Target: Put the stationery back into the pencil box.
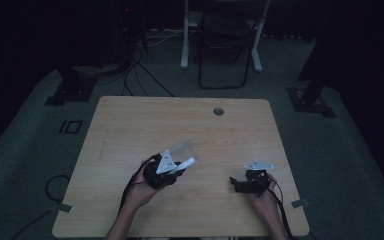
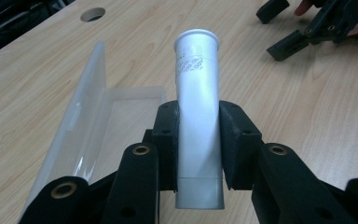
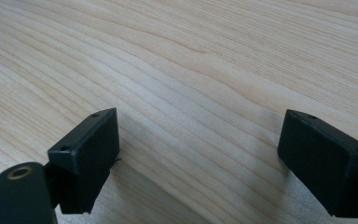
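Note:
A white squeeze tube point(image 2: 197, 98) with faint print near its far end is clamped between my left gripper's point(image 2: 198, 144) black pads, held just above the table. A clear plastic case point(image 2: 88, 126) lies open on the wood to the left of the tube, its lid raised. From above, the left gripper point(image 1: 172, 167) holds the tube point(image 1: 188, 162) at the table's middle front, beside the case point(image 1: 182, 148). My right gripper point(image 3: 198, 158) stands open over bare wood with nothing between its jaws; it rests at the front right point(image 1: 242, 184).
The wooden table point(image 1: 145, 120) has a round cable hole point(image 1: 218, 111) near its far edge. Beyond the table stand a folding chair point(image 1: 226, 45) and dark stands on the floor. Cables trail from both grippers toward the front edge.

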Demonstrator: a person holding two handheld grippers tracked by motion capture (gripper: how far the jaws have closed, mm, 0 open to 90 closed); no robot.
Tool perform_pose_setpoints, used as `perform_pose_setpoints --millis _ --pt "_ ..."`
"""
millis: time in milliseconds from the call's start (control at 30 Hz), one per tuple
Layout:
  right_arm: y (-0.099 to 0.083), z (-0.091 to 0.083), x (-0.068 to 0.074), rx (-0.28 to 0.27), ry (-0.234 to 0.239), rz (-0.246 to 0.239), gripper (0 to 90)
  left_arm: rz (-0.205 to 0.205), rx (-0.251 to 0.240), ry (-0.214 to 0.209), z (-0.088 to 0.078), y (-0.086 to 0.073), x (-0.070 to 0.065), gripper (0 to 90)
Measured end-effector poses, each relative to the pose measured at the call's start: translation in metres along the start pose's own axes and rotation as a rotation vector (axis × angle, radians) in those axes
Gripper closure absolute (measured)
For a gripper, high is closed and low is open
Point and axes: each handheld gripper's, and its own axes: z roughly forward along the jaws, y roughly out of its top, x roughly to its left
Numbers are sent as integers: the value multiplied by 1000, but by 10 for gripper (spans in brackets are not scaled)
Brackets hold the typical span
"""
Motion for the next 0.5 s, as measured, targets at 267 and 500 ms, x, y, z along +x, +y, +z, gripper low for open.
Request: perform_pose_setpoints --millis 267,500 --pt "0 0 0 0 0 1 125 -7 3 11 0 -1 3 705" --pt "0 0 0 0 0 0 125 -11 8 20 0 -2 7 705"
